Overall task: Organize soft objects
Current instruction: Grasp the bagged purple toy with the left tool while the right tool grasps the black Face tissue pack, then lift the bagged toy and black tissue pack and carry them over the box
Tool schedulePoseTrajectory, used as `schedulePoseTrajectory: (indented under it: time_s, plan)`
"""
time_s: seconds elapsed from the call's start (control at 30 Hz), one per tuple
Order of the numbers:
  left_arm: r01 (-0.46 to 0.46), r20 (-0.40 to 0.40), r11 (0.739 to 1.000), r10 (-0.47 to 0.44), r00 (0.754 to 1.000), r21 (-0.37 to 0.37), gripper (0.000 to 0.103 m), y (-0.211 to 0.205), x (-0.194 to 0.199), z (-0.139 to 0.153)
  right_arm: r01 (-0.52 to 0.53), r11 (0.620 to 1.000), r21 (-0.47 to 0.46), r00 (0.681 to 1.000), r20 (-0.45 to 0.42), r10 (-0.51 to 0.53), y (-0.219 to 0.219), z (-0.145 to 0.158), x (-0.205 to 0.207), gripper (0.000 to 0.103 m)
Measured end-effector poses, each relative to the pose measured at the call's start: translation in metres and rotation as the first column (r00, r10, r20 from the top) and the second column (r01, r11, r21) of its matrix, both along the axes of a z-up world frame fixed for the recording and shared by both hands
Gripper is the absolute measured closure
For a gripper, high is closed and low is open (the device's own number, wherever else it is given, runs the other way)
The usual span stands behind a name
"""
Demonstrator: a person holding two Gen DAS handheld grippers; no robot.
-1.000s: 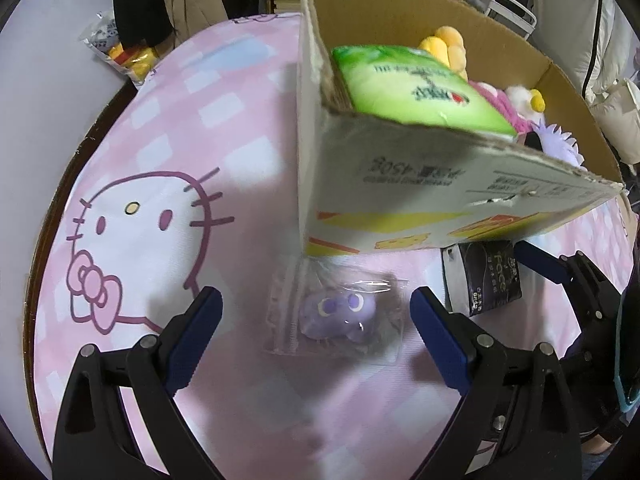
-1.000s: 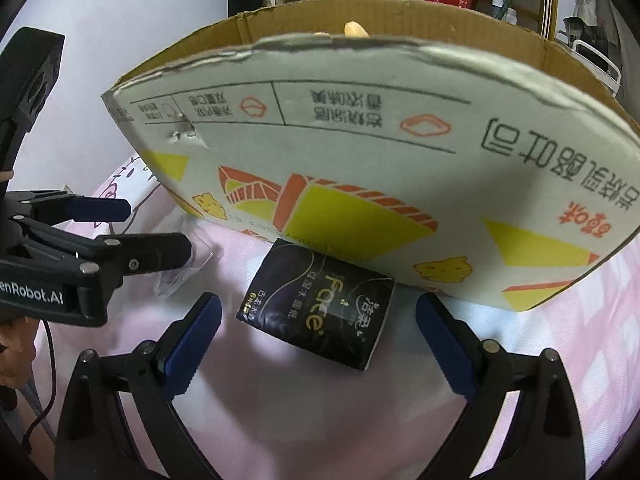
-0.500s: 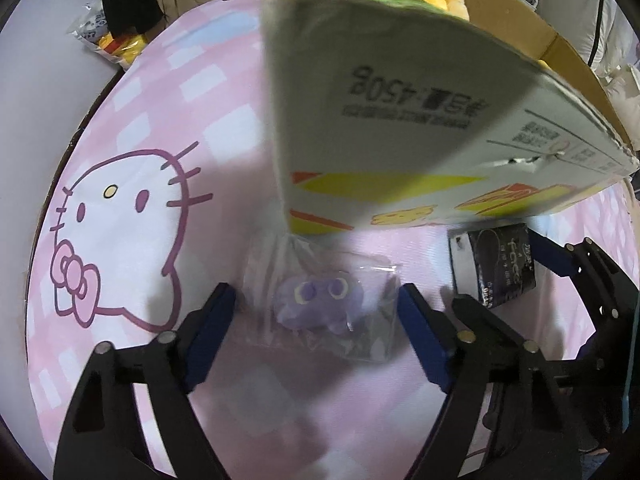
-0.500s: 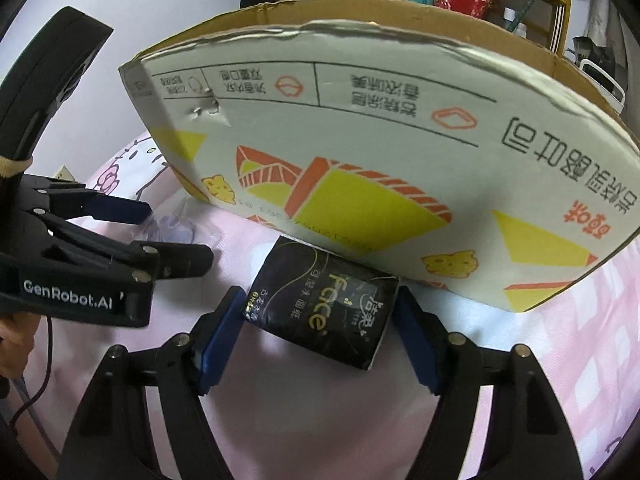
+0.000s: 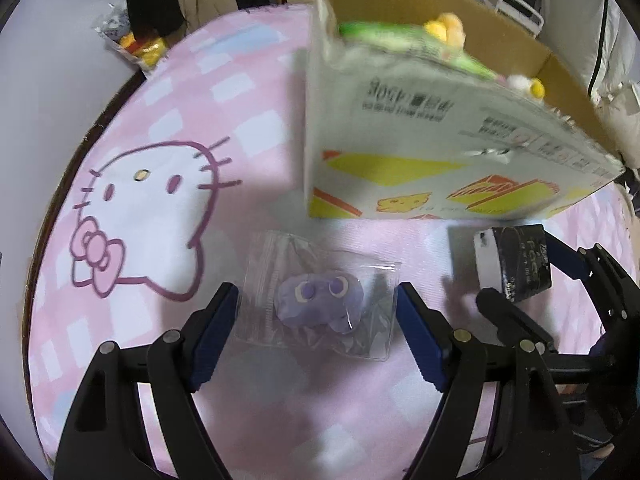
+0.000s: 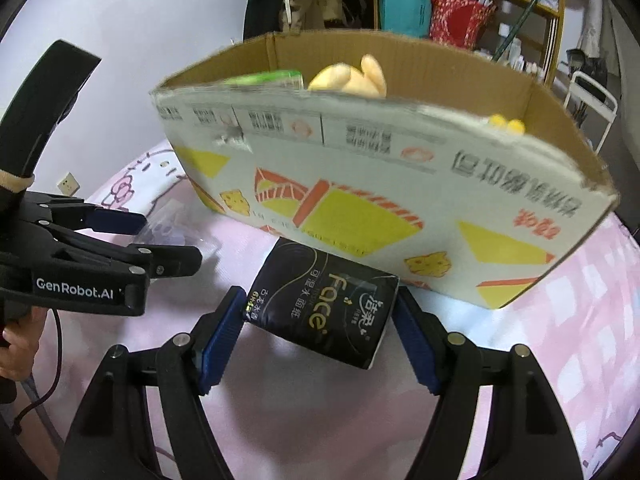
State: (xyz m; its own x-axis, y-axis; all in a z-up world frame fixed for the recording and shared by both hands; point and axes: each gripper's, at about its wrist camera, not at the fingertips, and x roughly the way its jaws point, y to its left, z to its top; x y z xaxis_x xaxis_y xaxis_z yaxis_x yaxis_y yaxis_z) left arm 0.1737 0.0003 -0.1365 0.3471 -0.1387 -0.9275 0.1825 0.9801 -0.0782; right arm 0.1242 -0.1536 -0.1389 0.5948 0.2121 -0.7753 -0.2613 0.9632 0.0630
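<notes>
Your right hand-held gripper (image 6: pixel 318 334) is clamped on the black plastic-wrapped tissue pack (image 6: pixel 324 304), blue pads pressing both of its short ends, with the pack lying just in front of the printed cardboard box (image 6: pixel 380 200) on the pink checked cat-print sheet (image 5: pixel 160 128). Your left hand-held gripper (image 5: pixel 318 334) has its fingers apart, one either side of the clear plastic bag holding a small purple plush toy (image 5: pixel 320 300), the pads just beside the bag's edges; I can't tell whether they touch it. The box already holds a green soft pack (image 5: pixel 400 36) and a yellow plush (image 6: pixel 352 78). You look to be at the pick-up step for both items. Next, close the left pads on the plush itself, not only the slippery film, then lift each item clear of the box's near wall and lower it inside
</notes>
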Motion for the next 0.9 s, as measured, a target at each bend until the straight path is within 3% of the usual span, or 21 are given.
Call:
schedulePoseTrajectory:
  time_s: [0.23,0.4,0.6,0.9]
  plan:
    - [-0.023,0.140,1.000,0.023,0.990,-0.004,0.025,0.006,-0.028,0.037,0.028,0.999,0.021,0.996,0.089,-0.029,-0.007,0.031,-0.020,0.025]
    - [-0.024,0.254,1.000,0.026,0.967,-0.013,0.024,0.005,-0.055,0.068,0.055,0.998,0.043,0.983,0.172,-0.062,-0.023,0.062,-0.036,0.025]
    - [-0.004,0.386,1.000,0.009,0.923,-0.016,0.024,0.002,-0.081,0.101,0.079,0.995,0.065,0.963,0.253,-0.093,-0.037,0.088,-0.049,0.025]
    - [0.005,0.564,1.000,0.011,0.826,-0.028,0.024,-0.003,-0.096,0.138,0.097,0.991,0.090,0.929,0.349,-0.123,-0.049,0.112,-0.062,0.025]
